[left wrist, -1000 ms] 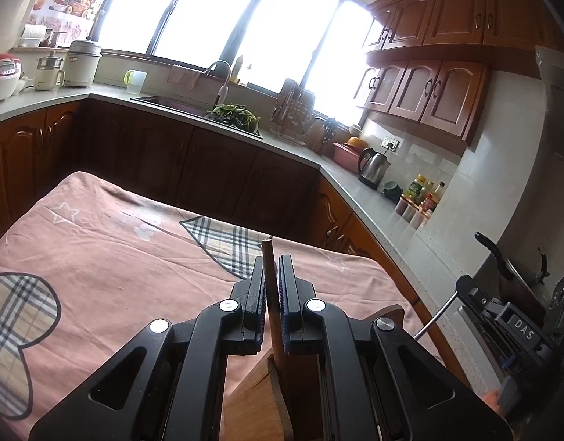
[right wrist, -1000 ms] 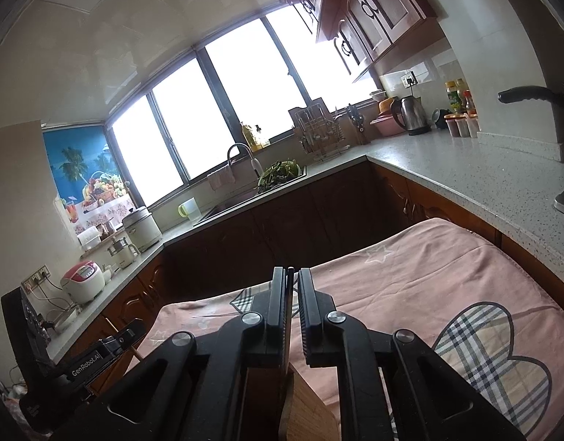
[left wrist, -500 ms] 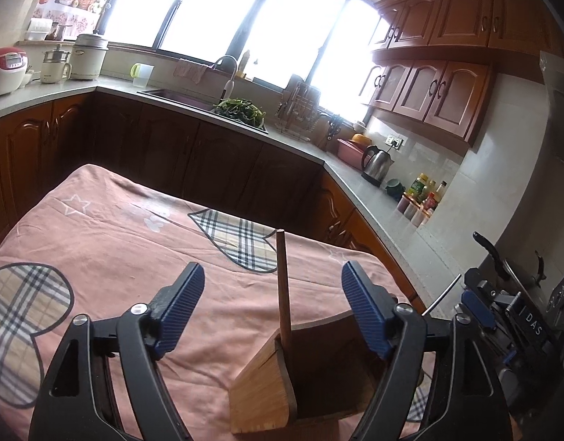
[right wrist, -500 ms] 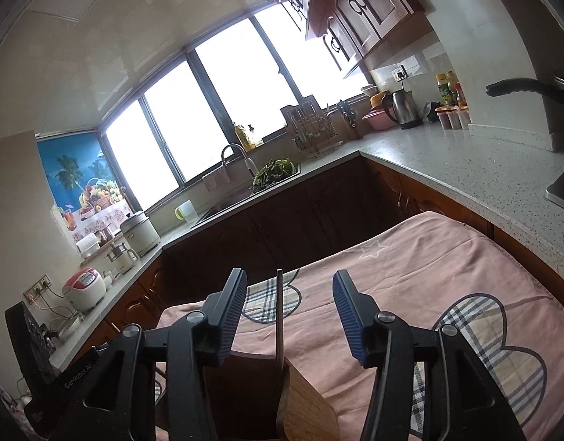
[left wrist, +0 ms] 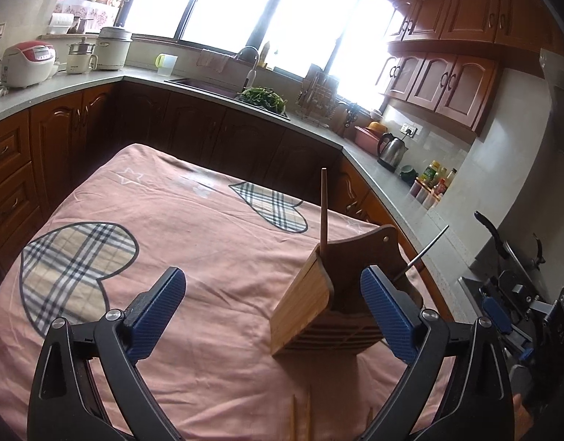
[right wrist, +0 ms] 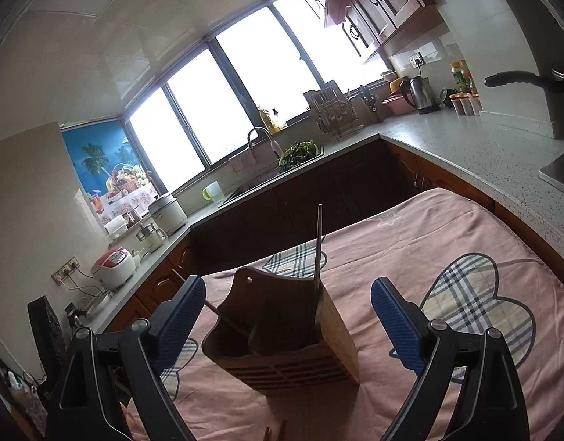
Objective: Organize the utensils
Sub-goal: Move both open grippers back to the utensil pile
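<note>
Kitchen counters wrap around a table (left wrist: 215,375) under a pink cloth, and on it stands a wooden holder (left wrist: 318,305) with one chopstick (left wrist: 323,213) upright in its corner and a second, darker one (left wrist: 425,248) leaning out the far side. Both grippers have just been opening: the left gripper (left wrist: 274,316) and right gripper (right wrist: 287,321) stand wide with nothing between the pads, the holder just ahead of each. More chopsticks (left wrist: 300,419) lie on the cloth at the near edge (only their tips show). They should be light, stiff and thin, likely to roll or pivot in a pinch, so I would take one near its middle, across the shaft, and squeeze firmly. The holder looks light enough to tip if knocked.
</note>
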